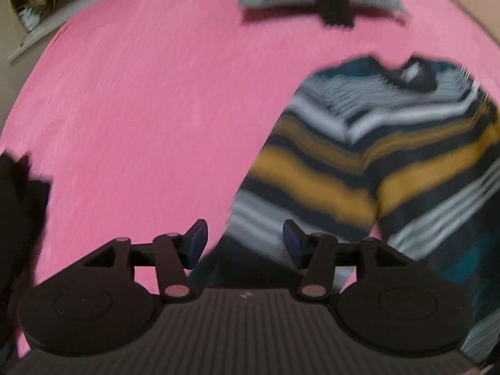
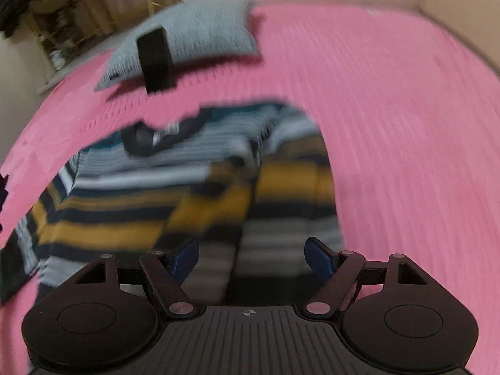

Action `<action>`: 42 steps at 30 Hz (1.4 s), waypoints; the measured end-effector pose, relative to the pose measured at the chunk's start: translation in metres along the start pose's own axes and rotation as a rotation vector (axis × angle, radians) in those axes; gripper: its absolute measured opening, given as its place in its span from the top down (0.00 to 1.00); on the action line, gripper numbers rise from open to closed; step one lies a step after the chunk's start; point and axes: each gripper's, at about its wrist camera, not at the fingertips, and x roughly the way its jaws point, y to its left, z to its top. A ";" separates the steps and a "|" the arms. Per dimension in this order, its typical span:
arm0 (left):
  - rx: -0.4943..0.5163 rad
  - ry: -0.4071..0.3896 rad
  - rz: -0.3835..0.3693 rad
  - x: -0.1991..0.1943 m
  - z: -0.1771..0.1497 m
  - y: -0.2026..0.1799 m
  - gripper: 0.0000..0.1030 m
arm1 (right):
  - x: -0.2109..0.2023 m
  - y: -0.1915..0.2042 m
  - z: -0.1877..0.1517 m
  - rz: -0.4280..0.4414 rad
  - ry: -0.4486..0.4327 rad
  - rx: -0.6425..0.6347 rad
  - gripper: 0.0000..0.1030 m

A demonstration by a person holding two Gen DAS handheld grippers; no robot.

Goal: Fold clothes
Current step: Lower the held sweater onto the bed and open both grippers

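Observation:
A striped sweater [image 1: 368, 156] in navy, white, mustard and teal lies on the pink bed cover, collar away from me, its sides folded over the middle. It also shows in the right wrist view [image 2: 193, 193]. My left gripper [image 1: 245, 243] is open and empty above the sweater's lower left edge. My right gripper [image 2: 251, 259] is open and empty above the sweater's lower right part. Both views are blurred by motion.
The pink bed cover [image 1: 140, 109] fills both views. A grey pillow [image 2: 193, 37] with a black block [image 2: 154, 61] in front of it lies at the far end. A dark garment [image 1: 18, 206] sits at the left edge. Beige walls border the bed.

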 end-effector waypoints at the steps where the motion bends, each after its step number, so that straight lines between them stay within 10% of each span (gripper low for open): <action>1: 0.002 0.017 0.009 0.002 -0.011 0.009 0.51 | -0.011 0.004 -0.019 0.001 0.026 0.004 0.25; 14: 0.083 0.076 -0.136 0.050 -0.075 0.093 0.53 | -0.030 0.082 -0.104 -0.246 0.079 0.197 0.25; 18: 0.130 0.112 -0.186 0.064 -0.089 0.112 0.93 | -0.032 0.126 -0.115 -0.268 0.062 0.169 0.25; 22: 0.182 0.049 -0.235 0.047 -0.096 0.117 0.99 | -0.035 0.155 -0.119 -0.298 0.053 0.189 0.25; 30: 0.033 -0.077 -0.007 -0.002 -0.083 0.211 1.00 | -0.075 0.156 -0.119 -0.385 -0.009 0.289 0.25; 35: -0.003 -0.092 0.118 -0.020 -0.072 0.182 0.98 | -0.084 0.106 -0.132 -0.414 0.016 0.335 0.25; 42: 0.087 -0.053 -0.031 -0.046 -0.085 0.034 0.91 | -0.086 -0.003 -0.176 -0.457 0.110 0.429 0.25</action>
